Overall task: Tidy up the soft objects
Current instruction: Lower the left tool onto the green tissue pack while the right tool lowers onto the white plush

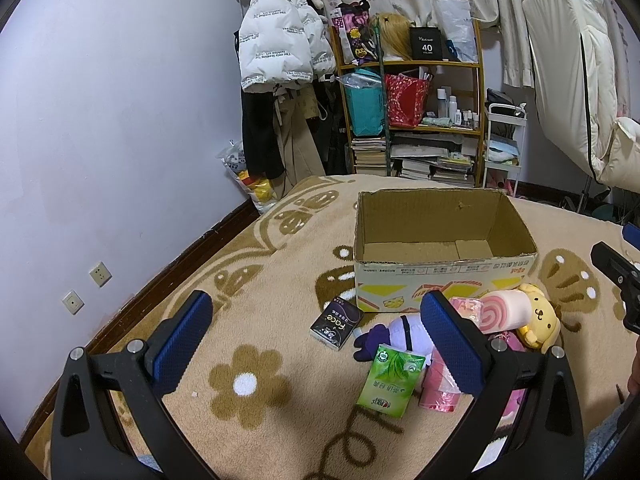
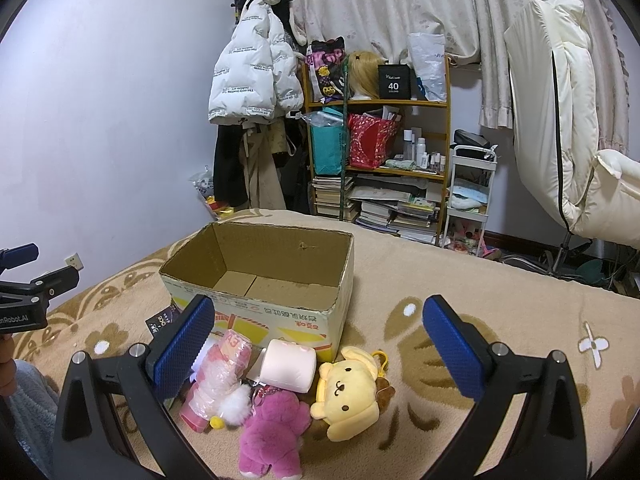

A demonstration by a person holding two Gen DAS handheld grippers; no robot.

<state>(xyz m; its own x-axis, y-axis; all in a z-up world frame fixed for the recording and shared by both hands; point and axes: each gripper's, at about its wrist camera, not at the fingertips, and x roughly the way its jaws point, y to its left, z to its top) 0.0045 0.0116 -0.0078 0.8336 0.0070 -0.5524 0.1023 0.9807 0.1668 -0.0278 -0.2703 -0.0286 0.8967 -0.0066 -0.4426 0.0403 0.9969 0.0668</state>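
The left gripper and right gripper hang spread, holding nothing. Soft toys lie heaped just before the cardboard box, which seems empty; sorting looks unstarted.

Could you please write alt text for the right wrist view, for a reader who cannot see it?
Open right tongs hover above a yellow dog plush, a pink bear plush and a pink roll plush lying on a beige bedspread, before an empty cardboard box.
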